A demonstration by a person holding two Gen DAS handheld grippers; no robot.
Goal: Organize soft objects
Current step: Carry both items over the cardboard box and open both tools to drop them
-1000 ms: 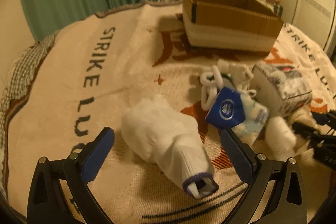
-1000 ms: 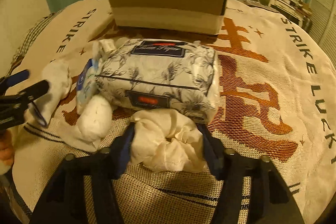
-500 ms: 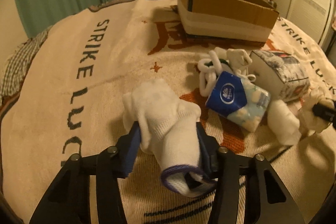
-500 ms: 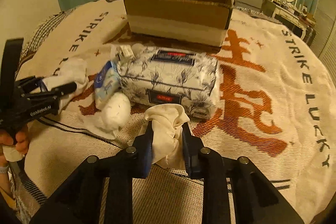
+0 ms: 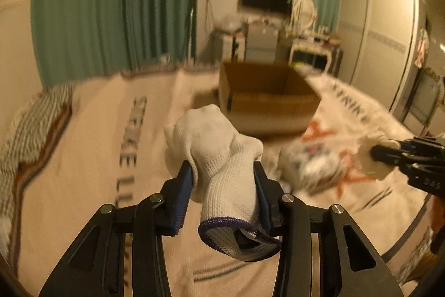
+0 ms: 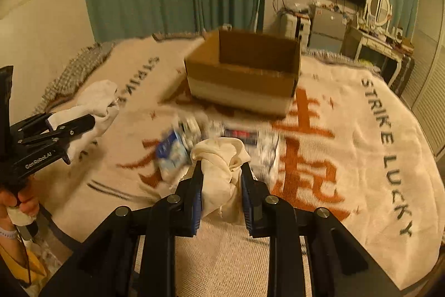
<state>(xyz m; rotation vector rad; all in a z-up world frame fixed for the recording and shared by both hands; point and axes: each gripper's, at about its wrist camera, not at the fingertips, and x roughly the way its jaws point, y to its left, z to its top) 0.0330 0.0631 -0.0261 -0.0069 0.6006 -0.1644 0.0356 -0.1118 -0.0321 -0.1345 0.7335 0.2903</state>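
My left gripper (image 5: 222,171) is shut on a white knit glove (image 5: 219,155) with a purple cuff and holds it in the air above the blanket. It also shows in the right wrist view (image 6: 91,105). My right gripper (image 6: 219,171) is shut on a crumpled cream cloth (image 6: 222,166), lifted off the bed; the cloth also shows in the left wrist view (image 5: 370,157). An open cardboard box (image 6: 244,77) stands ahead on the blanket, and shows in the left wrist view (image 5: 267,99) too.
A floral tissue pack (image 6: 261,141) and a blue packet (image 6: 169,152) lie blurred on the cream "STRIKE LUCKY" blanket (image 6: 361,157) below the right gripper. Green curtains (image 5: 111,4), a TV and a dresser stand behind the bed.
Both grippers have risen off the blanket with their loads and tilted up toward the box. A second ago both were open around the glove and cloth; they closed since.
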